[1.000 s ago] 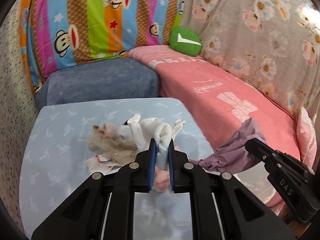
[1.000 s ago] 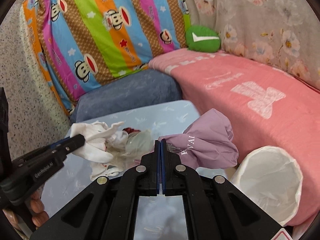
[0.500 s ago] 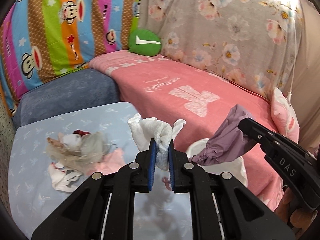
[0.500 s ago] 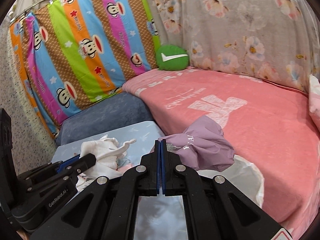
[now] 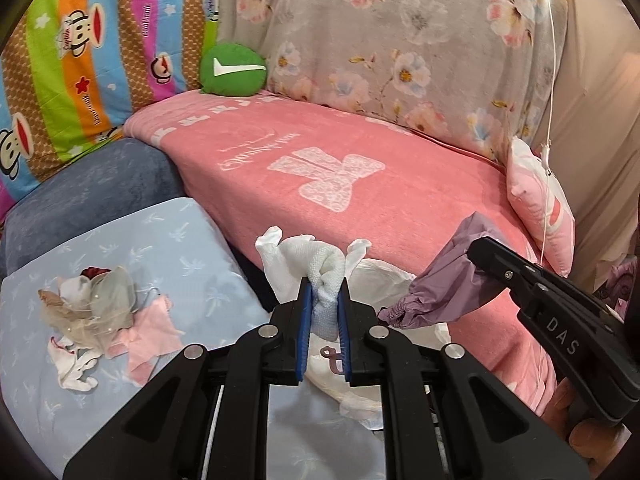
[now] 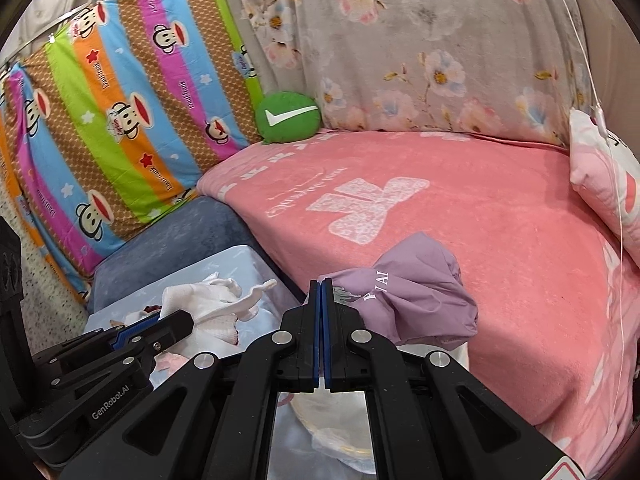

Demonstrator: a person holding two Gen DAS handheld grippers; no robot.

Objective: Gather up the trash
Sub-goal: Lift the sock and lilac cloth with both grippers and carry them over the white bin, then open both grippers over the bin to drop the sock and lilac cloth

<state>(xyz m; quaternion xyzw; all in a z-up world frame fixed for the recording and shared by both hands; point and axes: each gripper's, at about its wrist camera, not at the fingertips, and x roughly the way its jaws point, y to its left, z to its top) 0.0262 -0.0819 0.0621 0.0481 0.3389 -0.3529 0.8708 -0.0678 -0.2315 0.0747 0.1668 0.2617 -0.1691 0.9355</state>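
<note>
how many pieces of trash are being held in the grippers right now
2: a white cloth clamped in the left gripper, and a purple bag pinched in the right gripper. More scraps lie on the table.

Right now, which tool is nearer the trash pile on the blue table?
Left. The left tool is beside the trash pile; the right tool is further away, beyond it.

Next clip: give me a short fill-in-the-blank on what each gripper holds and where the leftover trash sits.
1. The left gripper is shut on a crumpled ____ cloth.
2. The right gripper pinches a bag coloured ____.
3. The leftover trash pile lies on the light ____ tablecloth.
4. The round green cushion bears a white ____.

Missing words: white; purple; blue; check mark
</note>
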